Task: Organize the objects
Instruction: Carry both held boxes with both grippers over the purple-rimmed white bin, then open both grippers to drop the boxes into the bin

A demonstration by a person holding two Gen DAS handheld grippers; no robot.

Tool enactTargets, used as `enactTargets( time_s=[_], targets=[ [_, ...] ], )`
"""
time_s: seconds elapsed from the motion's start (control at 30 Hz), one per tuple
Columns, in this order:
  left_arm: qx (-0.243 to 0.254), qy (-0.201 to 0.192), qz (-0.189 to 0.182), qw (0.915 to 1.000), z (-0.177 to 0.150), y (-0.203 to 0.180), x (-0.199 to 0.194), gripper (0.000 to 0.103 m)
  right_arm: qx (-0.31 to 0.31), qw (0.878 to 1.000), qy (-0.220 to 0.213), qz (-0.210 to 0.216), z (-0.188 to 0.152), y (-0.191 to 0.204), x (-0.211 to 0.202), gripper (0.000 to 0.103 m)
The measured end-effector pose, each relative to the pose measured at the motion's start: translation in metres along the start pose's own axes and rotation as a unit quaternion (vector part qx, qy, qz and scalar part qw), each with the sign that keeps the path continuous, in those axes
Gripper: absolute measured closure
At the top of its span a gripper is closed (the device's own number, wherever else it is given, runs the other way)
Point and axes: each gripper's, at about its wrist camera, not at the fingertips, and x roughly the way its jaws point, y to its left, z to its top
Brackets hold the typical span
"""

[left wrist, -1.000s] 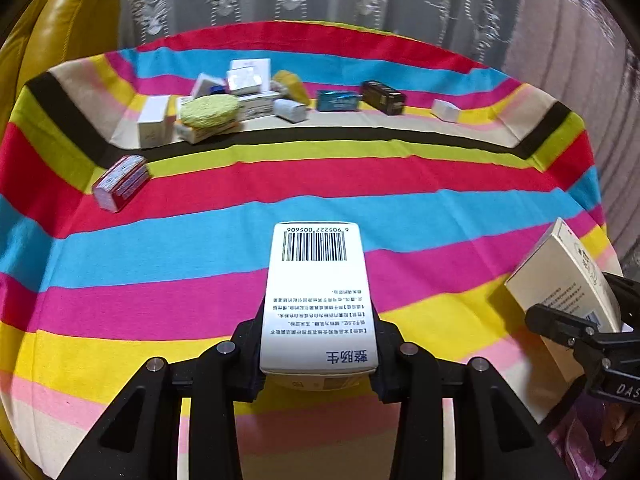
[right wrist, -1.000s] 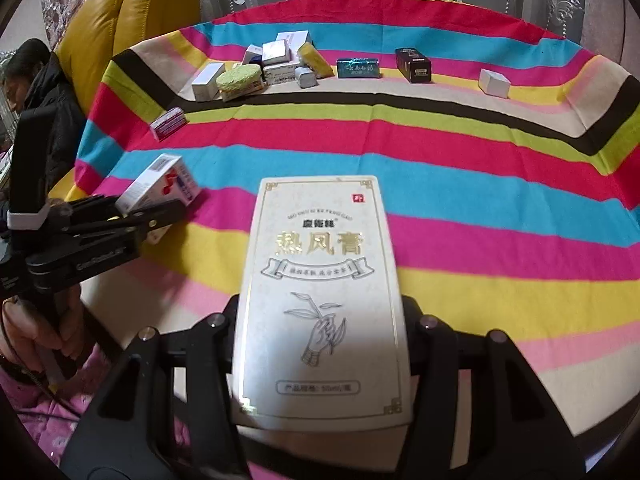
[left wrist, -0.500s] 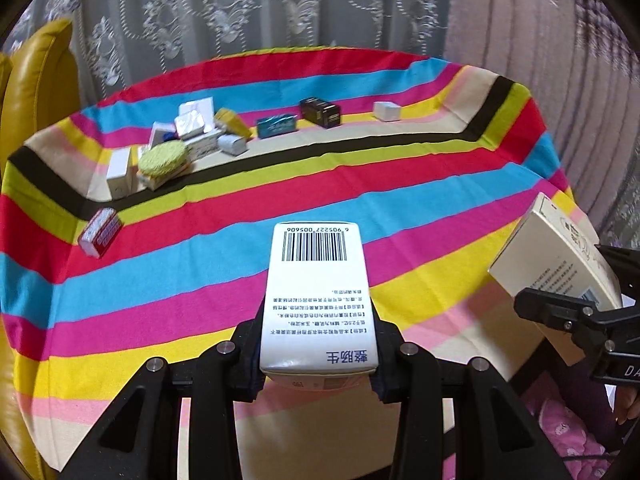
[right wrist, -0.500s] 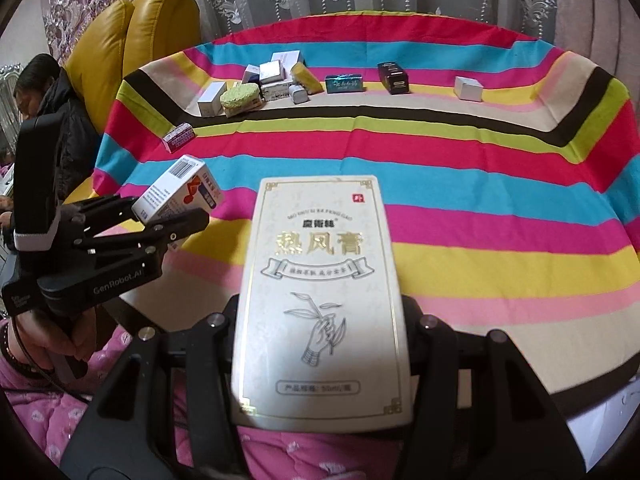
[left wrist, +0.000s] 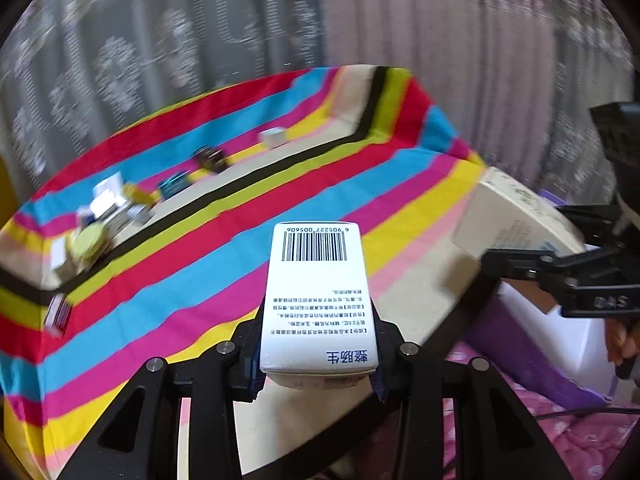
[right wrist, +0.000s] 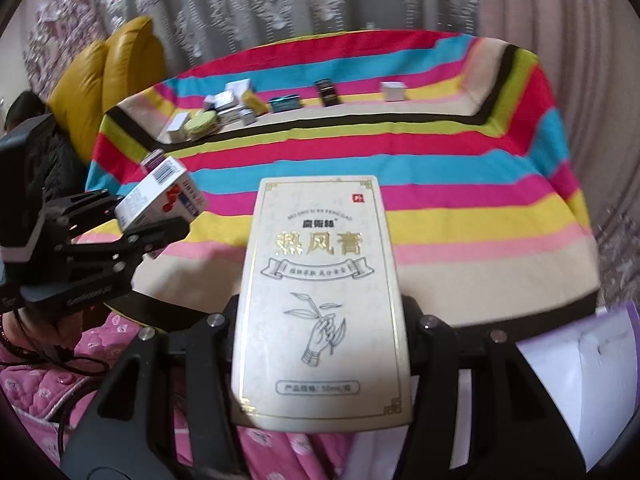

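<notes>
I have both claws loaded. My left gripper (left wrist: 318, 354) is clamped on the white barcode box (left wrist: 318, 296), its pads pressing the box's two long sides, the barcode end sticking out ahead of the fingers. My right gripper (right wrist: 322, 320) grips the cream box with gold lettering (right wrist: 322, 292) the same way, flat face up, filling most of the space between the fingers.

Both boxes hang in the air over the near edge of the striped tablecloth (right wrist: 460, 184), roughly above the person's pink quilted lap, so I judge these two as picked up but not yet put anywhere.

Well ahead of both claws, near the far edge of the cloth, the rest lies unsorted: a loose cluster of small boxes (right wrist: 224, 114) ahead and to the left, then a teal box (right wrist: 285, 103), a dark box (right wrist: 327, 92) and a white cube (right wrist: 394, 91) strung out to its right. A small red-and-white box (left wrist: 58, 314) sits alone, nearer, to the left of the left claw.

Below and right of my right claw a white container with purple trim (right wrist: 592, 380) shows; I guess it is the destination, though I cannot confirm it. Most of the sorting looks left to do.
</notes>
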Motion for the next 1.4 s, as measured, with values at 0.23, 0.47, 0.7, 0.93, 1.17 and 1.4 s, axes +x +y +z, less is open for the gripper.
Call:
enactTargets(
  time_s=[0.23,0.47,0.7,0.93,1.17,1.4],
  targets=[
    [0.11,-0.002,-0.079,0.9908,0.028,-0.081,0.005,0.062,0.05,0.997,-0.003,-0.061,-0.022,-0.053,-0.026,0.047],
    [0.194,0.021,-0.161,0.9674,0.036,-0.16,0.021,0.062,0.111,0.986,0.009,-0.128,-0.051,-0.113,-0.052,0.047],
    [0.248,0.044,-0.238,0.9381,0.027,-0.214,0.035,0.054,0.133,0.964,0.066,-0.218,-0.074,-0.151,-0.056,0.047],
    [0.15,-0.001,-0.211,0.9659,0.031,-0.162,0.039,0.017,0.125,0.952,0.091,-0.265,-0.059,-0.154,-0.045,0.02],
    [0.011,-0.017,-0.022,0.9996,0.037,-0.02,0.071,0.001,0.034,0.981,0.074,-0.177,0.019,-0.094,0.01,0.015],
    [-0.103,0.05,0.084,0.9899,0.017,0.109,0.126,0.001,-0.033,0.993,0.06,-0.097,0.134,-0.055,0.122,0.007]
  ],
)
